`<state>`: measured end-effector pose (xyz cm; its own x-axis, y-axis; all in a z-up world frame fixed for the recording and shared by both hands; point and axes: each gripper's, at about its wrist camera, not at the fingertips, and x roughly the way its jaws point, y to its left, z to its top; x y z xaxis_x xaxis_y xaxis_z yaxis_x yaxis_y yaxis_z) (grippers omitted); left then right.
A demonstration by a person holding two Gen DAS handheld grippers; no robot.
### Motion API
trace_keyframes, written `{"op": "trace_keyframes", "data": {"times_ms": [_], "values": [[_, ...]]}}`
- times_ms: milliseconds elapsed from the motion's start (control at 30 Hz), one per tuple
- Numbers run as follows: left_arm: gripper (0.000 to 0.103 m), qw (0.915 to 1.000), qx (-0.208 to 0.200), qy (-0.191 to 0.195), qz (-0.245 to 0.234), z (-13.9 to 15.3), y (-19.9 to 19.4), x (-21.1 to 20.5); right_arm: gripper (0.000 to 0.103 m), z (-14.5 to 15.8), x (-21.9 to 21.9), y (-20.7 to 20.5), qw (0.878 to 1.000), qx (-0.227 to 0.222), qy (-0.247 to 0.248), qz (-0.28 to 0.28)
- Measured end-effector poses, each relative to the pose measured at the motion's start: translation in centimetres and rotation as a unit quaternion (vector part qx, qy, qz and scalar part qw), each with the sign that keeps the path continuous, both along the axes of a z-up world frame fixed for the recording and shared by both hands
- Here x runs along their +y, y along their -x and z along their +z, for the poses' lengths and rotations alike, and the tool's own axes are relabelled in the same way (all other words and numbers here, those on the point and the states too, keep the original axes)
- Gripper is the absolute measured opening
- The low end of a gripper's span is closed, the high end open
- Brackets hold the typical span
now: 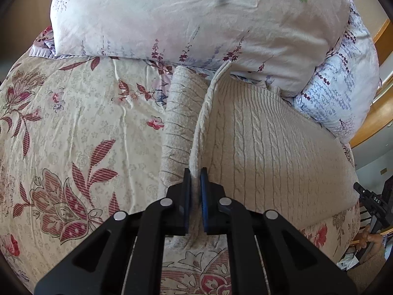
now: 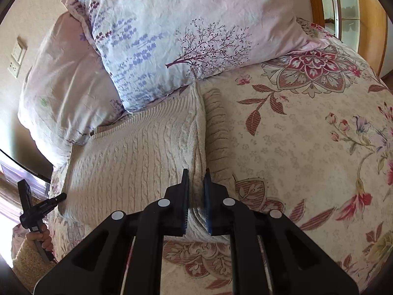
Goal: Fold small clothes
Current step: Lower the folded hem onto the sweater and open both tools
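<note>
A cream cable-knit sweater [image 1: 270, 152] lies flat on the flowered bedspread [image 1: 73, 123], its hem toward me. One sleeve [image 1: 180, 113] is folded alongside its left edge. My left gripper [image 1: 195, 174] is shut on that left edge near the hem, with knit pinched between the blue pads. In the right wrist view the sweater [image 2: 127, 157] fills the left half, and my right gripper [image 2: 196, 174] is shut on its right edge beside the other sleeve [image 2: 216, 127]. Each view shows the other gripper at its border: the right gripper [image 1: 373, 204] and the left gripper [image 2: 36, 209], each in a hand.
Two pale flower-print pillows [image 1: 184, 17] [image 2: 196, 24] lie against the sweater's far end. The bedspread [image 2: 307, 147] stretches wide on the outer side of each gripper. A wooden bed frame [image 1: 375, 115] [image 2: 368, 12] borders the bed, and a wall socket [image 2: 16, 59] is behind it.
</note>
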<state>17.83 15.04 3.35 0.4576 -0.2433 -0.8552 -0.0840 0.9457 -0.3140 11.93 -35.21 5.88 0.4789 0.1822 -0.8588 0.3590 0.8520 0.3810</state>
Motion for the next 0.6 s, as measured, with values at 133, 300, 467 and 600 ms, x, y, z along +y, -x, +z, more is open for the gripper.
{"op": "trace_keyframes", "data": {"times_ms": [133,300,467,600], "values": [[0.007,0.9999,0.002,0.0,-0.01,-0.1,0.7,0.7,0.011,-1.0,0.2,0.6,1.0,0.02,0.009,-0.002],[0.007,0.9999,0.008,-0.002,-0.013,-0.5,1.7,0.9,0.011,-2.5,0.3,1.1,0.999,0.047,0.024,-0.005],[0.01,0.9992,0.004,-0.038,-0.014,-1.3,1.5,-0.1,0.011,-3.7,0.7,0.6,0.996,0.064,0.054,-0.005],[0.017,0.9986,0.005,-0.051,-0.015,-0.9,1.1,-0.7,0.018,-3.2,1.6,0.2,0.994,0.07,0.083,0.006]]}}
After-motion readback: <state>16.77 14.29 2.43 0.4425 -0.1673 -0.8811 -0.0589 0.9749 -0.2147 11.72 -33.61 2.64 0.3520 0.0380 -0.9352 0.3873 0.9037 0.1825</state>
